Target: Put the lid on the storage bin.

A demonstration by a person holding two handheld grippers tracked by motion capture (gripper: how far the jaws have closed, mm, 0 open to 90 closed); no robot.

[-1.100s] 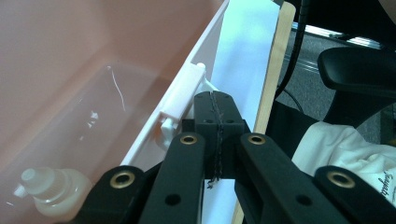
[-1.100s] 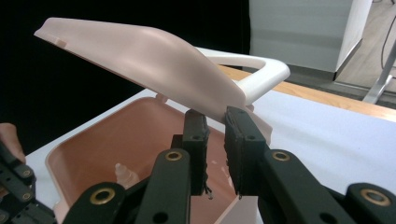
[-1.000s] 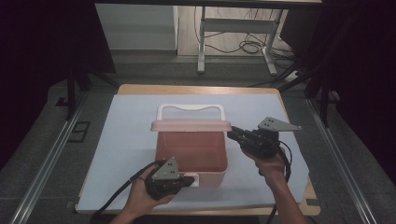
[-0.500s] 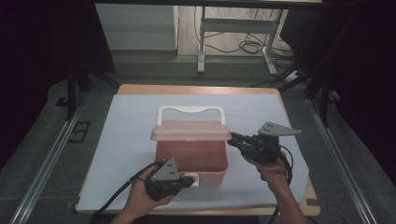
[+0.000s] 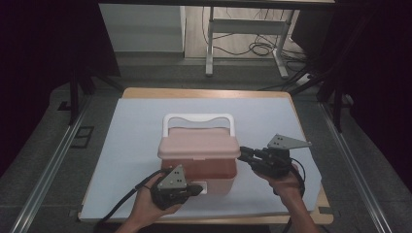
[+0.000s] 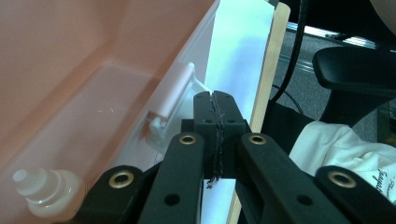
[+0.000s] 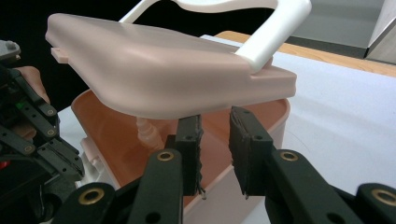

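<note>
Since a second ago the pink lid (image 5: 199, 146) has come down and forward over the box (image 5: 210, 175), and the white handle (image 5: 198, 119) now stands up behind it where before it lay along the lid's far edge. My right gripper (image 7: 215, 140) has just been opening its jaws; nothing is between them, and the pads stand apart just under the lid's near rim, level with the box's edge. In my right gripper view the lid hovers tilted above the open box, not seated, with the inside of the box showing beneath it and a small pale bottle (image 7: 145, 130) standing inside.

My left gripper (image 6: 215, 103) has its jaws pressed together with nothing between them, the tips right by the white latch (image 6: 173, 100) on the box's front wall; whether they touch it I cannot tell. In the left gripper view the box's translucent pink wall rises beside my jaws, and the small bottle (image 6: 44, 189) shows through it at the bottom.

From the high view the box sits near the middle of the white sheet (image 5: 136, 126) that covers the wooden table (image 5: 204, 92), my left gripper (image 5: 194, 189) at its front corner and my right gripper (image 5: 245, 154) at its right side.
</note>
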